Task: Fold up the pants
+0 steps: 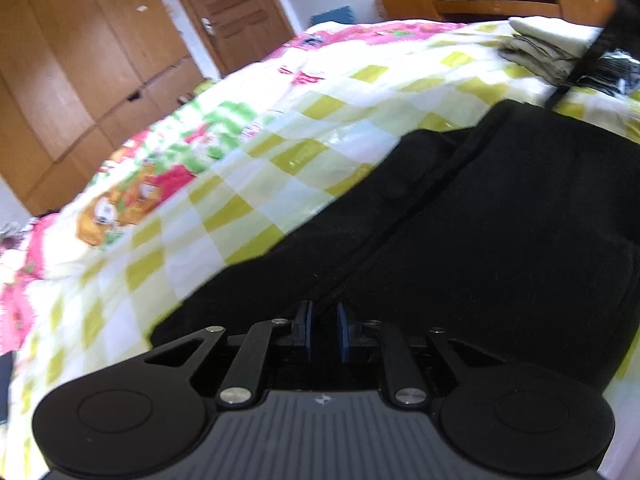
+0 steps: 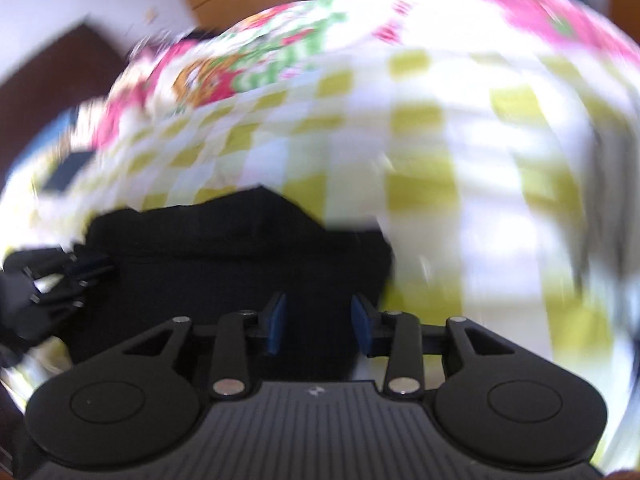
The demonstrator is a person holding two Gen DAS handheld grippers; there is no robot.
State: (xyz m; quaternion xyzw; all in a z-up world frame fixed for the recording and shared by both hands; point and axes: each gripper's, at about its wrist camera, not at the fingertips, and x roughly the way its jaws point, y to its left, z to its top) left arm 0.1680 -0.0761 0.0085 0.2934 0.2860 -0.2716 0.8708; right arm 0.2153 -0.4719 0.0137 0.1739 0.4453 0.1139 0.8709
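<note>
I find the black pants (image 1: pixel 480 216) lying flat on the checked bedspread (image 1: pixel 248 184), directly ahead of both tools. My left gripper (image 1: pixel 324 332) has its pads nearly together over the dark cloth — whether fabric is pinched between them, I cannot tell. My right gripper (image 2: pixel 318 322) stands parted, nothing between its pads, just above the pants' edge; that view is blurred. I judge the cloth soft, limp and light — best taken at a hem or corner, both layers together.
</note>
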